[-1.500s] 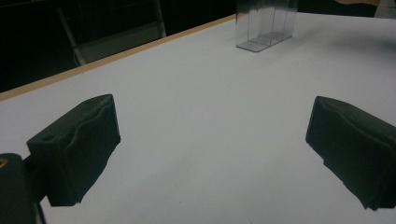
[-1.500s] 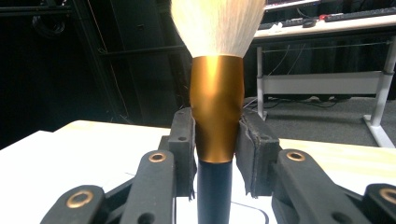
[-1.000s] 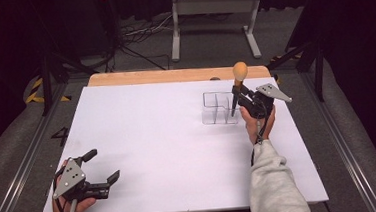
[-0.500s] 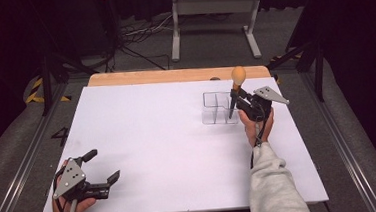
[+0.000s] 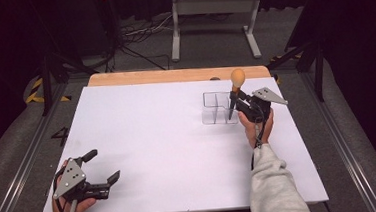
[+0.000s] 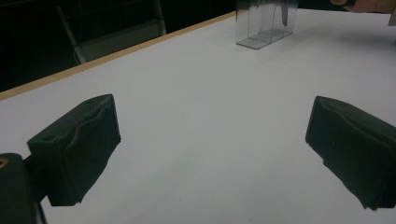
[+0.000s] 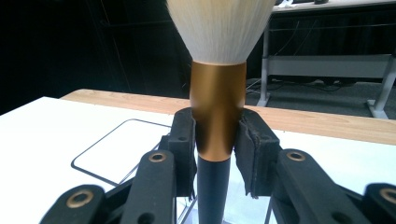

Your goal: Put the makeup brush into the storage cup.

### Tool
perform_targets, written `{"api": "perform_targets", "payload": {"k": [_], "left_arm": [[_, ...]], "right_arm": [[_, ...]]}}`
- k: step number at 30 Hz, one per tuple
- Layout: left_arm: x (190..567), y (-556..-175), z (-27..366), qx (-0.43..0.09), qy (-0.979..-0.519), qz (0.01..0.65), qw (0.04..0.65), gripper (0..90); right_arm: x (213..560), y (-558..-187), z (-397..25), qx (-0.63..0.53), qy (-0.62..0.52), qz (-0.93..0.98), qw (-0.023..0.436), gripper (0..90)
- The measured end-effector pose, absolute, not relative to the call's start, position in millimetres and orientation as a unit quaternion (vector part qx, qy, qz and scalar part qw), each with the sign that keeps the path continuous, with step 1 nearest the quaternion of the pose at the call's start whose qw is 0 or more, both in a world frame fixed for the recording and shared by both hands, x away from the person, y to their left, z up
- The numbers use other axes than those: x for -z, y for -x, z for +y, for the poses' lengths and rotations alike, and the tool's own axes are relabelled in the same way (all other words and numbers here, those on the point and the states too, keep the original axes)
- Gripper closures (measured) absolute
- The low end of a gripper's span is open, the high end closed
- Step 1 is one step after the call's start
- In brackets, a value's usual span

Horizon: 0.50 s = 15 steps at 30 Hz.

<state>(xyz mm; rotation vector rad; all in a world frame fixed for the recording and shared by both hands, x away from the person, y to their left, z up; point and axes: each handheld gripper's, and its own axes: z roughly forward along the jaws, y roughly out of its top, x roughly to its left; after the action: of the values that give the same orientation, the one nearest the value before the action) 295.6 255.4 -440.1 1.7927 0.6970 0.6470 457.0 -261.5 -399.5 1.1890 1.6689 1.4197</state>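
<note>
White table (image 5: 168, 137): right claw (image 7: 217, 140) grips upright gold-collared, white-bristled brush (image 7: 218, 93); left claw (image 6: 210, 149) gapes wide.

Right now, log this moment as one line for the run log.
right gripper: shut on makeup brush, upright over clear organizer | left gripper: open, idle near table front-left corner

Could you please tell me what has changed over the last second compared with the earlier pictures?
Hardly anything: the right gripper still clamps the makeup brush upright, its handle tip in the clear organizer. The left gripper stays open near the table's front left corner.
</note>
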Motion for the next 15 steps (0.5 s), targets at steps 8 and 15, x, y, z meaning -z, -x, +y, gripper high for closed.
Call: {"api": "perform_targets", "payload": {"k": [8, 15], "left_arm": [[440.1, -295.8, 255.5, -0.271, -0.752, 0.29, 0.527, 3.6], [440.4, -295.8, 255.0, -0.269, -0.753, 0.291, 0.526, 3.6]], "right_arm": [[400.1, -457.5, -261.1, -0.539, -0.453, 0.635, 0.318, 69.7], [399.9, -456.6, -263.1, -0.543, -0.459, 0.628, 0.316, 69.7]]}}
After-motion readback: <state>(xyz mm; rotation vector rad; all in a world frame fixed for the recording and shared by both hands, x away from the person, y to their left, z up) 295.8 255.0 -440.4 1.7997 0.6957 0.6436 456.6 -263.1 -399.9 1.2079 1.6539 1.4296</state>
